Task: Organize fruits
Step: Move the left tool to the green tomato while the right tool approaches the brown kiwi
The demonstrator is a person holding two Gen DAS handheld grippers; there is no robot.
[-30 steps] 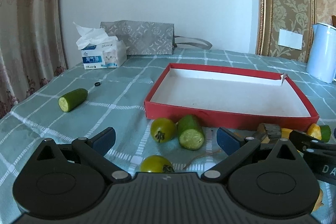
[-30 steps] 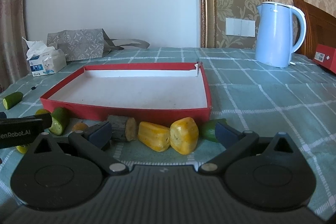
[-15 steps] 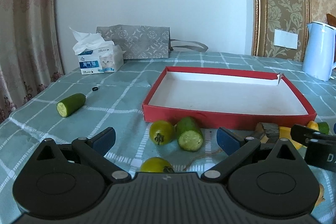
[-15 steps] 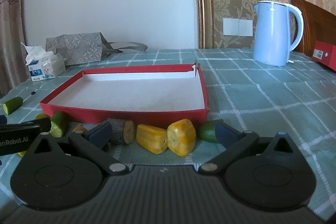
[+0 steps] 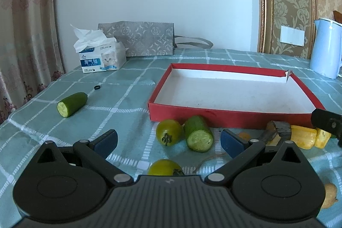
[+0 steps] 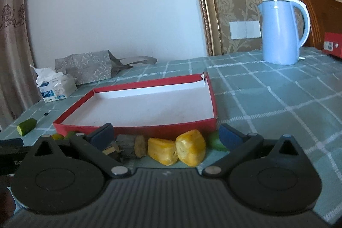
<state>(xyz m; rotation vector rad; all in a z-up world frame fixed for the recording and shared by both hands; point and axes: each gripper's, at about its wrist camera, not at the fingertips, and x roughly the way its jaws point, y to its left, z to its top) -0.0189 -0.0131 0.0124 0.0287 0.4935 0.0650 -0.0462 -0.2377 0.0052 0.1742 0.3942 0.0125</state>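
Claws agape: 2 tomatoes, 2 cukes, 1 tray.

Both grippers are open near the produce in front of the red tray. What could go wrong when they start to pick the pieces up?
1. The two yellow pieces touch each other, so the open right gripper may catch both or push one away.
2. The green tomato is round and touches a cucumber piece; the left gripper could make it roll.
3. All of these lie tight against the red tray wall, which may block a finger.
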